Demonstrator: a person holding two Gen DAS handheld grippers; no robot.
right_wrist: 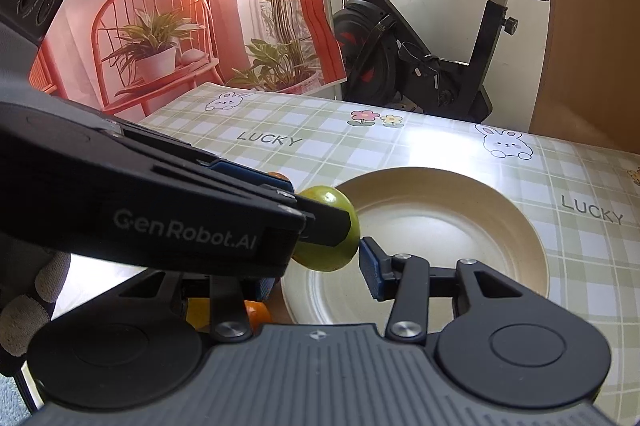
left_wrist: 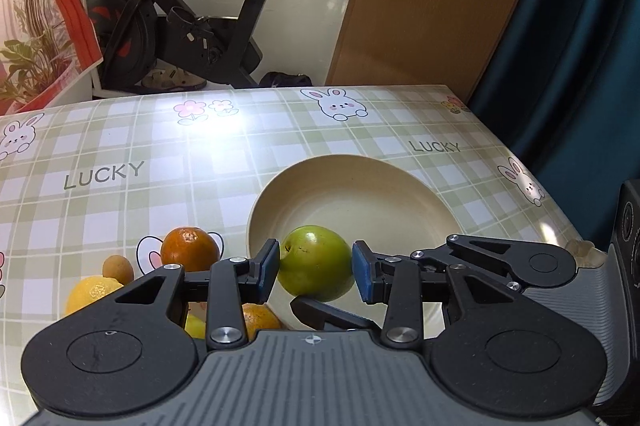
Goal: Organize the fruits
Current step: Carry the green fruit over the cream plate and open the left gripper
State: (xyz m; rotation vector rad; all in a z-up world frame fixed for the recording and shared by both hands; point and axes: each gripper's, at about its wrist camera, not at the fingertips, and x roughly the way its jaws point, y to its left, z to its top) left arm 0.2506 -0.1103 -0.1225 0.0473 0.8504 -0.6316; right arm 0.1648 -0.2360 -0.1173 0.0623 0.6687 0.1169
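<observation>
The left gripper (left_wrist: 314, 268) clamps a green apple (left_wrist: 316, 262) over the empty plate (left_wrist: 400, 193); the right gripper (right_wrist: 320, 270) holds nothing, part open; oranges (left_wrist: 190, 249) and lemon (left_wrist: 90, 294) wait on the table (left_wrist: 120, 145).

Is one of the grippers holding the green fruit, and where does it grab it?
Yes. The left gripper holds the green fruit by its two opposite sides, above the cream bowl. The right gripper holds nothing.

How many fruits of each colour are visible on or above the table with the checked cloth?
Green round fruit: 1
Orange round fruits: 2
Yellow fruits, one mostly hidden: 2
Small brown round fruit: 1
Total: 6
</observation>
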